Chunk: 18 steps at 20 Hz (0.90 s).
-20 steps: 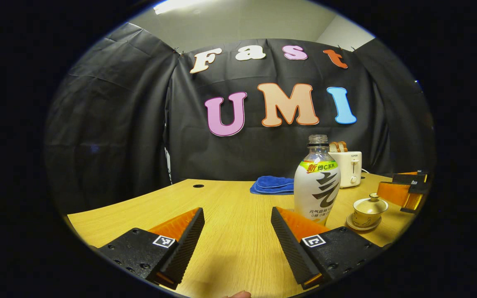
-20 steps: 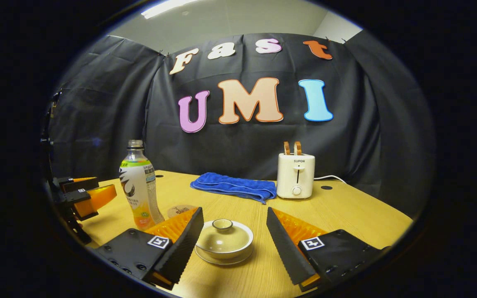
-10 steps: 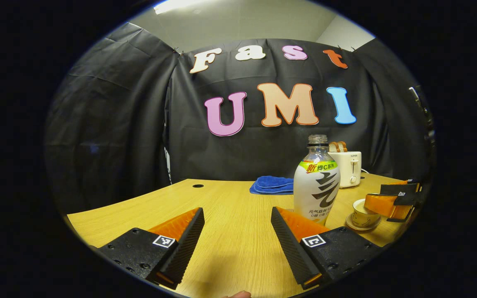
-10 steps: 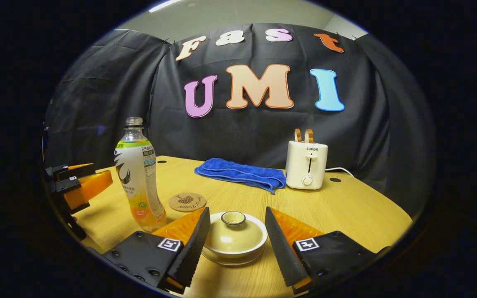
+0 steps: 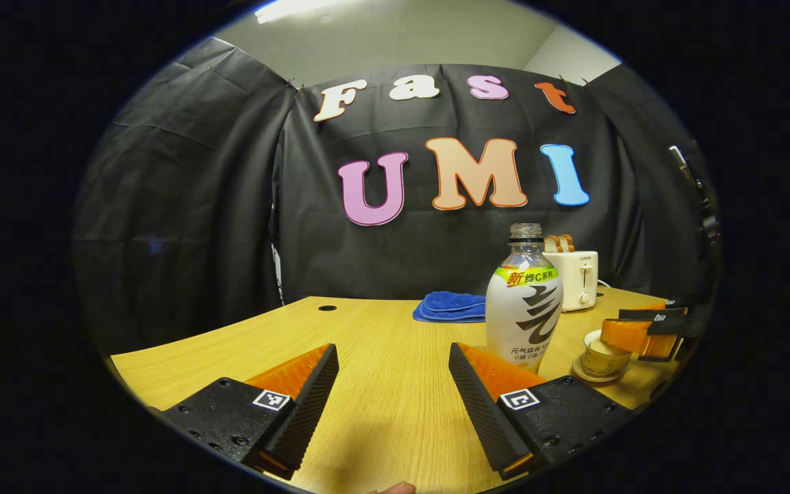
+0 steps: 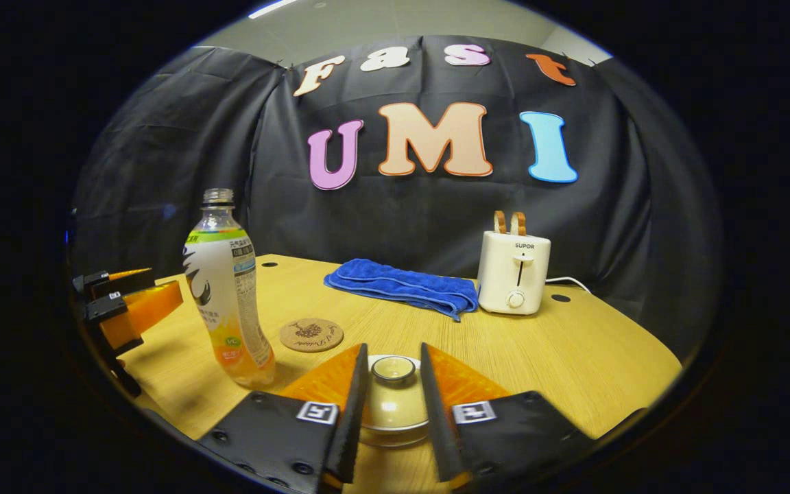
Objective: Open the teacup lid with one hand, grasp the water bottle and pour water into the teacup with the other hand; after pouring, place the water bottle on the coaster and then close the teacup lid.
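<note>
The lidded teacup (image 6: pixel 393 405) sits on its saucer between the fingers of my right gripper (image 6: pixel 393 350). The fingers stand narrow on either side of the lid knob (image 6: pixel 393 368); I cannot tell whether they touch it. A capless water bottle (image 6: pixel 229 295) stands upright to the left, with a round cork coaster (image 6: pixel 310 335) behind it. In the left gripper view, my left gripper (image 5: pixel 391 384) is open and holds nothing, low over the table, with the bottle (image 5: pixel 524 302) just beyond its right finger. Farther right, the right gripper (image 5: pixel 631 329) sits over the teacup (image 5: pixel 599 353).
A folded blue cloth (image 6: pixel 402 291) and a white toaster (image 6: pixel 515 273) with bread slices stand at the back of the wooden table (image 6: pixel 573 350). The left gripper (image 6: pixel 127 309) shows at the far left of the right gripper view. Black cloth walls close in the booth.
My right gripper has come down and forward over the teacup, and its fingers have narrowed from wide apart to close around the lid knob. The left gripper has stayed still.
</note>
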Each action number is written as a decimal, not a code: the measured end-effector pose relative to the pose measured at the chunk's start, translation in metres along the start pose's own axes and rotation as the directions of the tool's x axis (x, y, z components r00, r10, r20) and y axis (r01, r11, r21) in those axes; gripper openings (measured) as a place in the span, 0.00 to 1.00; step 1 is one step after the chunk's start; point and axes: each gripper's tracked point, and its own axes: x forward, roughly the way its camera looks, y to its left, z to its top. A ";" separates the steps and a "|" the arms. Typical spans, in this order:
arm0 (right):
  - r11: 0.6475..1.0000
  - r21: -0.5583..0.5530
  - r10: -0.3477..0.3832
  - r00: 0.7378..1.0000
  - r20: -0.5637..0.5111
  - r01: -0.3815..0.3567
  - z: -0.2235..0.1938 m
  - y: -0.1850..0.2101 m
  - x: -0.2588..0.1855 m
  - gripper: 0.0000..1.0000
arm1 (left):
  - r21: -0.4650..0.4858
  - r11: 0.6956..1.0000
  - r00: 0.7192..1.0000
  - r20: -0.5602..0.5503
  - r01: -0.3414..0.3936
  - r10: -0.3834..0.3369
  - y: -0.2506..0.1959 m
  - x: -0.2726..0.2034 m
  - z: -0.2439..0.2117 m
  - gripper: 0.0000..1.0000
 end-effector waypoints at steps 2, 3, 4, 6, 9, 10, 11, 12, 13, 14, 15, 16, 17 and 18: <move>1.000 -0.002 0.005 1.000 -0.006 -0.005 0.000 0.002 0.002 0.37 | 0.000 1.000 1.000 -0.001 0.000 0.000 0.000 0.000 0.000 0.94; 1.000 -0.002 0.005 1.000 -0.004 -0.005 -0.002 0.001 0.003 0.38 | -0.001 1.000 1.000 -0.001 0.000 0.000 0.000 0.000 0.000 0.95; 1.000 0.004 0.008 1.000 -0.004 -0.008 -0.001 0.000 0.004 0.31 | -0.001 1.000 1.000 -0.001 0.000 0.000 0.000 0.000 0.000 0.95; 0.999 0.029 0.014 1.000 0.001 -0.014 -0.001 -0.001 0.001 0.32 | 0.000 1.000 1.000 -0.001 -0.001 0.001 0.000 0.000 0.000 0.95; 0.996 0.082 0.034 0.999 -0.010 -0.033 -0.002 0.000 0.000 0.24 | -0.001 1.000 1.000 -0.003 -0.005 0.005 0.002 0.000 -0.001 0.95; 0.995 0.087 0.040 0.999 -0.003 -0.039 0.001 0.001 0.000 0.25 | -0.001 1.000 1.000 -0.003 -0.001 0.001 0.001 0.000 0.000 0.95; 0.996 0.082 0.038 0.999 0.002 -0.038 0.004 0.000 -0.001 0.25 | -0.003 1.000 1.000 -0.002 0.008 -0.008 -0.001 -0.001 0.000 0.95; 0.996 0.078 0.037 0.999 0.013 -0.038 0.009 -0.002 -0.001 0.24 | -0.003 1.000 1.000 -0.001 0.020 -0.020 -0.004 -0.002 0.000 0.95; 0.996 0.079 0.038 0.999 0.024 -0.040 0.013 -0.002 -0.003 0.23 | -0.005 0.999 0.999 -0.002 0.035 -0.035 -0.008 -0.003 0.000 0.95; 0.996 0.080 0.036 0.999 0.034 -0.039 0.019 -0.002 -0.005 0.24 | -0.006 0.999 0.999 -0.005 0.047 -0.047 -0.011 -0.005 0.000 0.95; 0.996 0.079 0.035 0.999 0.040 -0.038 0.022 -0.005 -0.006 0.24 | -0.008 0.998 0.998 -0.003 0.063 -0.063 -0.014 -0.008 0.000 0.95; 0.996 0.080 0.033 0.998 0.047 -0.037 0.026 -0.007 -0.007 0.22 | -0.011 0.996 0.997 -0.003 0.083 -0.083 -0.018 -0.011 0.000 0.95; 0.996 0.081 0.029 0.998 0.055 -0.033 0.030 -0.008 -0.008 0.23 | -0.016 0.994 0.995 -0.001 0.104 -0.104 -0.024 -0.014 0.001 0.95; 0.996 0.082 0.026 0.998 0.057 -0.031 0.032 -0.010 -0.010 0.24 | -0.022 0.992 0.992 0.001 0.128 -0.128 -0.030 -0.016 0.002 0.95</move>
